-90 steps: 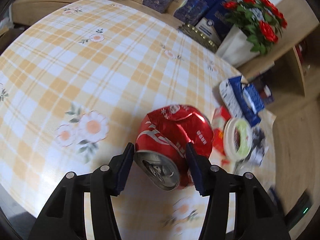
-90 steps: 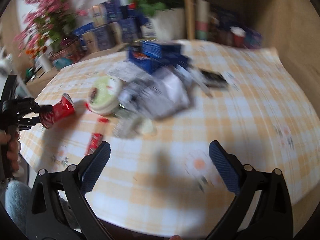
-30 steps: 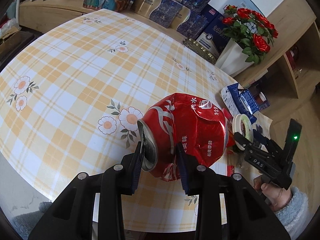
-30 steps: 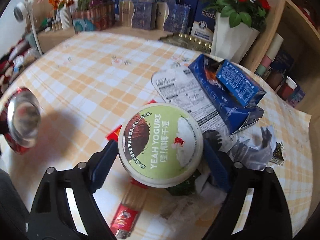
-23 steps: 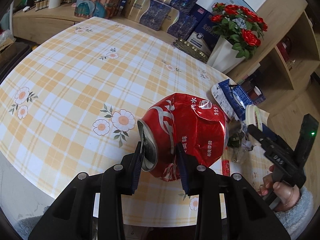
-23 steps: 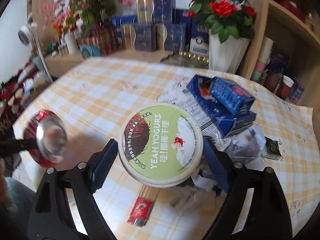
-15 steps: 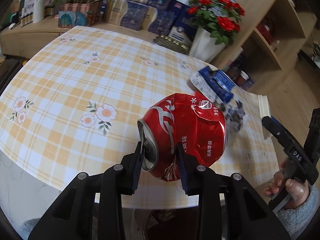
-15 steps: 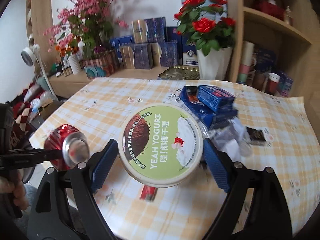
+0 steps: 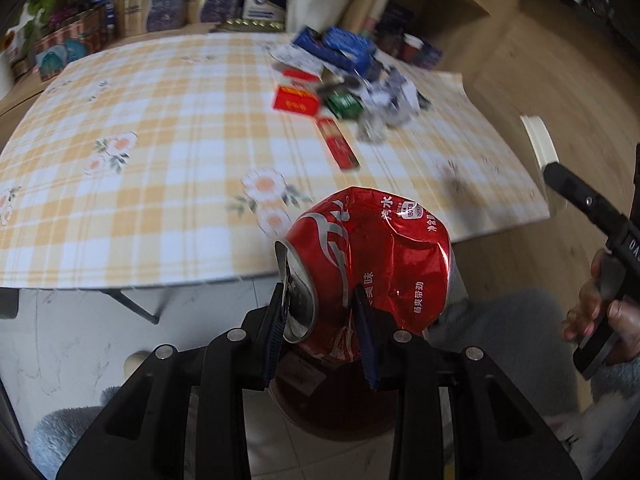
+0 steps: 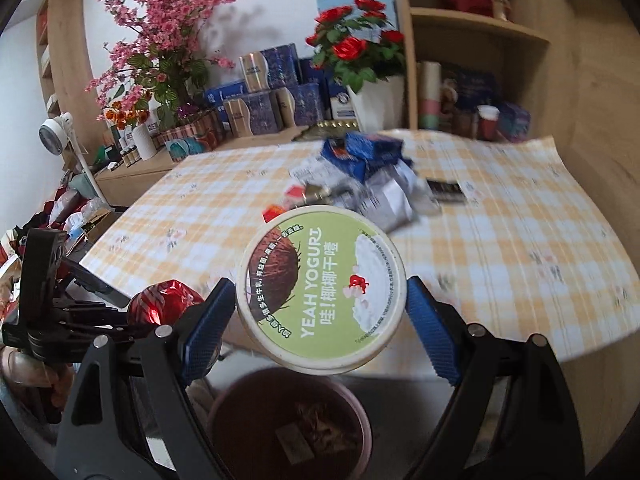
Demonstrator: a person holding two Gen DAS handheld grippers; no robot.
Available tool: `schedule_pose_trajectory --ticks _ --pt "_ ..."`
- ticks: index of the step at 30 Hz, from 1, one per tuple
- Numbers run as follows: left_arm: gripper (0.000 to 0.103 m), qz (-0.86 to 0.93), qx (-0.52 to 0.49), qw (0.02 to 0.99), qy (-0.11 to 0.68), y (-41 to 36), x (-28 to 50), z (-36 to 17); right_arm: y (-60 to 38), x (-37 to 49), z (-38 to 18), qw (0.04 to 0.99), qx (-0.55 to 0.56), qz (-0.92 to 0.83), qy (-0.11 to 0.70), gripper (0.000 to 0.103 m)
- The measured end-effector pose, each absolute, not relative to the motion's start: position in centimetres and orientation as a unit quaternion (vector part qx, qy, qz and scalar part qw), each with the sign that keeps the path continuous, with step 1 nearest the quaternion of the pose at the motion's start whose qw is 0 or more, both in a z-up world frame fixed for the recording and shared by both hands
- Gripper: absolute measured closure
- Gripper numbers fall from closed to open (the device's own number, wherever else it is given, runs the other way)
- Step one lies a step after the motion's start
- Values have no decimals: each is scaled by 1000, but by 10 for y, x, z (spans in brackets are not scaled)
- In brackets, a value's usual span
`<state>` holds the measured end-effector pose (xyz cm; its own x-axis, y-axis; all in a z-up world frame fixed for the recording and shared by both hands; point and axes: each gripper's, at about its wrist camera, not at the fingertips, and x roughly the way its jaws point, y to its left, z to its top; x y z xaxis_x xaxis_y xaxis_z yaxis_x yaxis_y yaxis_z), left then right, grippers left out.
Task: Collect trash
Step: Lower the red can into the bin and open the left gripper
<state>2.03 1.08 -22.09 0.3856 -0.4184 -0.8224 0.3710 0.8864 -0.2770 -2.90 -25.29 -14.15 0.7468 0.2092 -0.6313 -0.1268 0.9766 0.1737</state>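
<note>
My left gripper [image 9: 322, 322] is shut on a crushed red cola can [image 9: 372, 264], held off the table's near edge, above a dark red trash bin [image 9: 340, 408]. The can also shows in the right wrist view [image 10: 164, 302]. My right gripper [image 10: 320, 332] is shut on a round yogurt tub with a green lid [image 10: 320, 294], held above the same bin [image 10: 292, 424]. More trash lies on the checked tablecloth [image 9: 160, 152]: blue cartons [image 9: 340, 50], a red packet [image 9: 298, 100], a red stick wrapper [image 9: 340, 146], crumpled paper [image 9: 392, 100].
A white pot of red roses [image 10: 376, 100] and blue gift boxes [image 10: 276, 96] stand behind the table. A wooden shelf unit [image 10: 476, 60] is at the right. A small fan [image 10: 56, 130] stands far left. Pale tiled floor [image 9: 60, 340] lies under the table edge.
Both grippers have pulled back from the table with their loads. The can and the yogurt tub now hang past the table edge over the bin, which has come into view.
</note>
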Motion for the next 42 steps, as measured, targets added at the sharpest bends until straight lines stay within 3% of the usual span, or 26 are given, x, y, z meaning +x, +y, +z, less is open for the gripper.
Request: schedule_pose_trajectory --ticks 18,27,30,31,34,39,42 --pt "71 -267 157 728 611 -70 8 -318 -290 -59 -161 928 117 72 346 18" --pt "71 -274 215 682 643 -101 3 -367 -303 -66 -165 926 121 60 353 18" --pt "70 -287 192 679 647 -114 12 -371 -307 -68 -166 925 118 52 356 18" --pt "68 -295 175 684 644 -118 16 -367 -307 -69 -167 925 117 50 358 18" --pt "27 -322 120 703 623 -121 24 -348 -309 -71 -169 923 114 45 364 18" --pt "24 -319 86 759 561 -102 31 -301 -305 -69 -179 919 110 42 377 18" --pt "16 -298 48 801 518 -74 34 -270 -296 -66 -186 915 104 48 387 18"
